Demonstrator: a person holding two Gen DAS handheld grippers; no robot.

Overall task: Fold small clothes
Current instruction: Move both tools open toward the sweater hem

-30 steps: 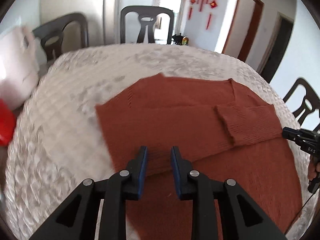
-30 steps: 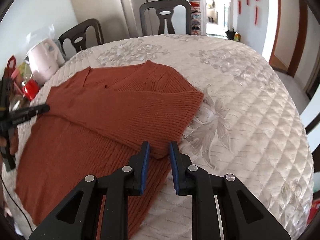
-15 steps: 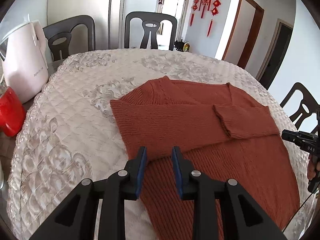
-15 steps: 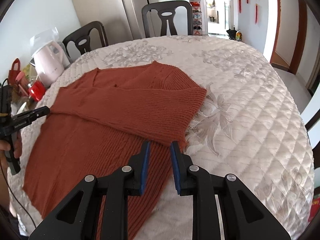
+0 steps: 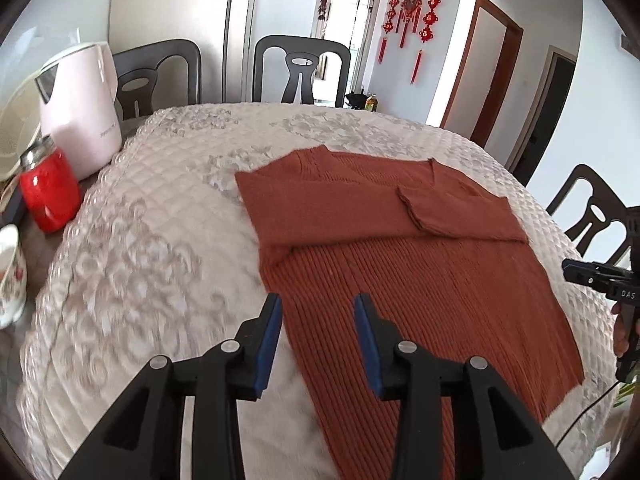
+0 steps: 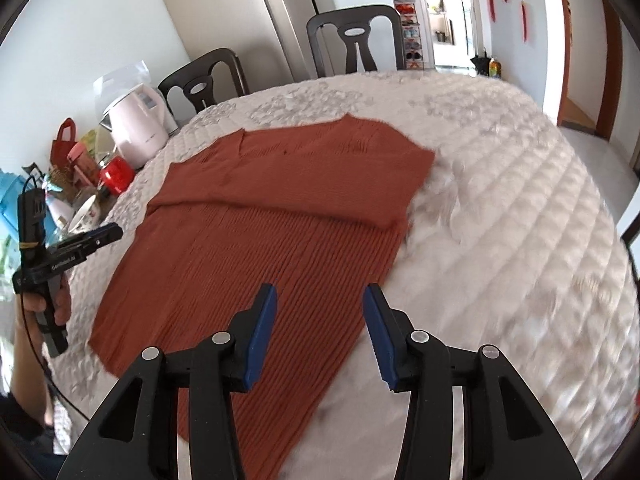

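Note:
A rust-red knitted sweater (image 5: pixel 420 276) lies flat on the white quilted table, both sleeves folded across its chest; it also shows in the right wrist view (image 6: pixel 256 248). My left gripper (image 5: pixel 318 316) is open and empty, held above the sweater's left side edge near the hem. My right gripper (image 6: pixel 320 304) is open and empty, held above the sweater's right side edge. Each gripper shows at the edge of the other's view, the right one (image 5: pixel 600 276) and the left one (image 6: pixel 80 242).
A pink kettle (image 5: pixel 78 108), a red jar (image 5: pixel 50 190) and a flowered cup (image 5: pixel 10 272) stand at the table's left edge (image 5: pixel 60 248). Dark chairs (image 5: pixel 300 70) surround the table. Bare quilted cloth (image 6: pixel 520 220) extends right of the sweater.
Both grippers have opened and pulled back toward the sweater's hem. The folded sleeves lie released on the chest.

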